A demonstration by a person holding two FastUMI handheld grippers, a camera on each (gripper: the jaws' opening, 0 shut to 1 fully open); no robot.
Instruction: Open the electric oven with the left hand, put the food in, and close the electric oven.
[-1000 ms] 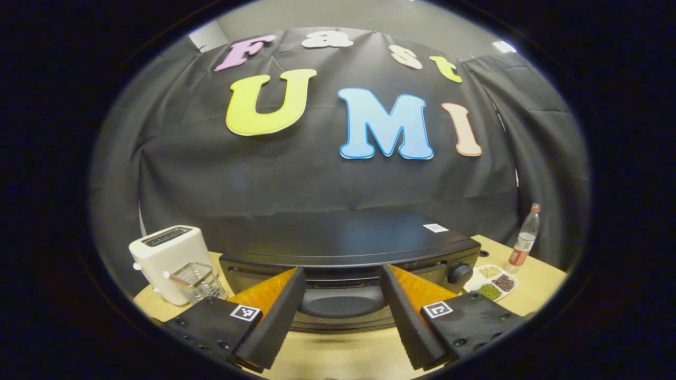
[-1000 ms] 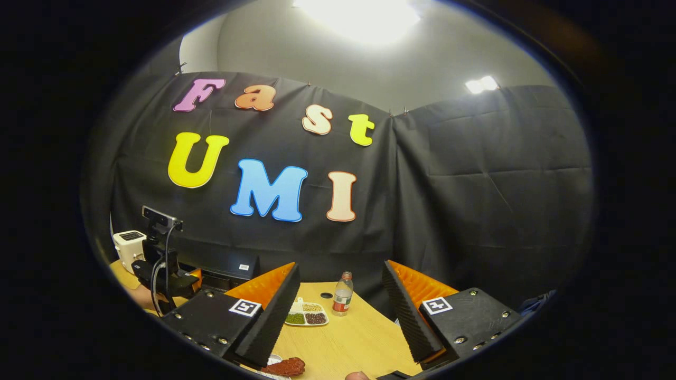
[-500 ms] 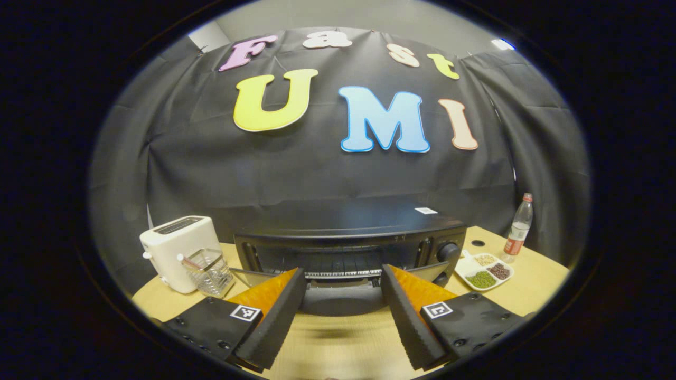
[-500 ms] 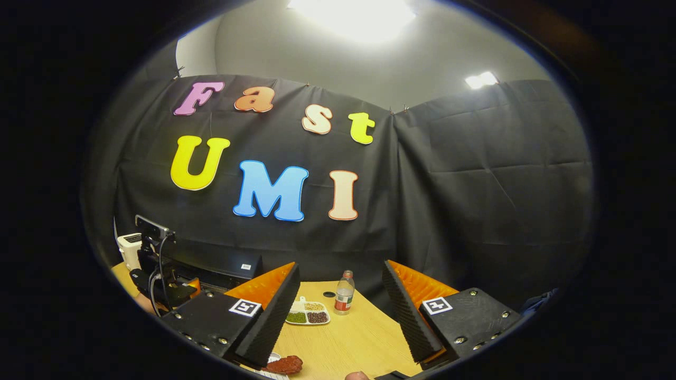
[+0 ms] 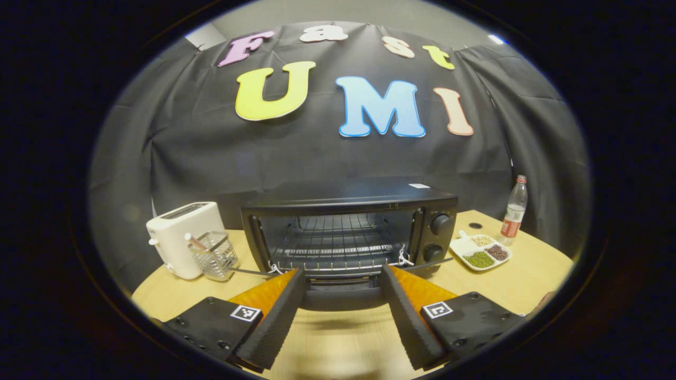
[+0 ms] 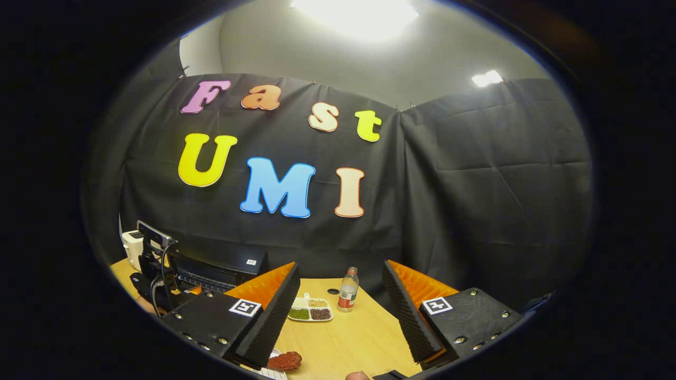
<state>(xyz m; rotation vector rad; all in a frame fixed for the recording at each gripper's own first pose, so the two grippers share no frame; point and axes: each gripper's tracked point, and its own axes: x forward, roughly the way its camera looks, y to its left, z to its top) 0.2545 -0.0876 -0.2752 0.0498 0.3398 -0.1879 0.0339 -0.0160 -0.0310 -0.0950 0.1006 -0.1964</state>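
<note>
Your left gripper (image 5: 342,316) has its jaws spread wide and grips nothing; the lowered oven door (image 5: 342,296) sits between its fingers, but contact cannot be confirmed. The oven (image 5: 351,229) stands open on the table (image 5: 507,282), wire rack (image 5: 338,245) exposed, between the toaster (image 5: 182,237) and the snack tray (image 5: 480,253). Your right gripper (image 6: 340,322) is likewise released and empty. The food (image 6: 284,361) lies on the table just beside its left finger.

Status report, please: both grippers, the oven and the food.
Left gripper open, at the lowered oven door. Right gripper open, empty. Oven open, rack bare. Food on table.
</note>
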